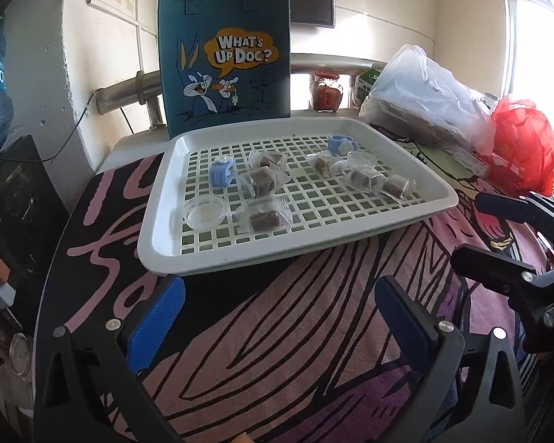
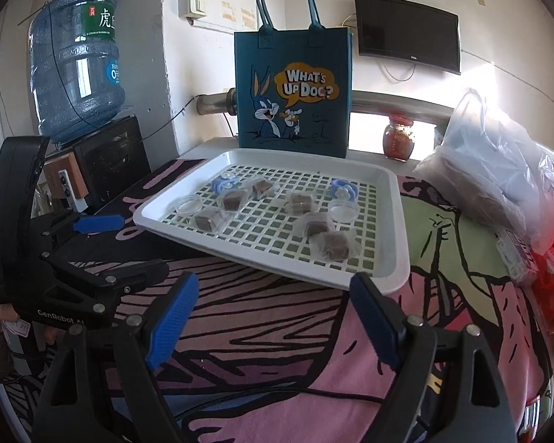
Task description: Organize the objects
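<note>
Black plastic left gripper (image 2: 103, 240), blue ribbed fingers (image 2: 173, 323), silver screws, white "GenRobot" lettering

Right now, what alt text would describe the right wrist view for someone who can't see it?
A white slotted tray holds wrapped brown candies, two blue clips and two clear dishes; the open right gripper is before it.

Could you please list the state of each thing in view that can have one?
left gripper: open, empty.
right gripper: open, empty.
tote bag: upright behind tray.
tray: flat on the cloth.
wrapped candies: six, sealed, scattered on tray.
clear dishes: two, upright, empty.
blue clips: two, lying apart on tray.
</note>
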The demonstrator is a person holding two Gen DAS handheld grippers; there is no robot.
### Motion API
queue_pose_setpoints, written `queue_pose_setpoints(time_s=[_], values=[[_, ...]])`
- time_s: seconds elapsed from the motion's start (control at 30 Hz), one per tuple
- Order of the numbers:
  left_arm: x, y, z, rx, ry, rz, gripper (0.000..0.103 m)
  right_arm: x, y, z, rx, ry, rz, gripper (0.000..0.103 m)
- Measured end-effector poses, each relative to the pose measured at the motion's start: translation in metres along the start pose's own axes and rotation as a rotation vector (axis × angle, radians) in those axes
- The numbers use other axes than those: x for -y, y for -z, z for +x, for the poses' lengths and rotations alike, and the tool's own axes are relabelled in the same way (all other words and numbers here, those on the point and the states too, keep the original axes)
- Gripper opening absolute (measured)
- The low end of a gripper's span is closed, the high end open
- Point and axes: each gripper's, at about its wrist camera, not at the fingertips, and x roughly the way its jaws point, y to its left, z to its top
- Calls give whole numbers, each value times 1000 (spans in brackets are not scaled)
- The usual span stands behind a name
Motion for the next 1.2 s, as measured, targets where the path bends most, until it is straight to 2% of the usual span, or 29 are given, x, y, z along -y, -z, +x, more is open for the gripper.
queue_pose_setpoints(time_s=[0.1,0.2,0.37,1.2], values=[[1,2,7,-45,-15,-2,103,-5,8,9,-31,24,-31,85],[-4,2,9,-56,-31,-25,103,-8,11,19,-83,29,-48,85],[-9,5,10,-66,-37,-51,103,-4,12,18,-87,44,-25,85],[-9,6,14,-96,-8,-58,103,4,12,26,-139,54,18,85]])
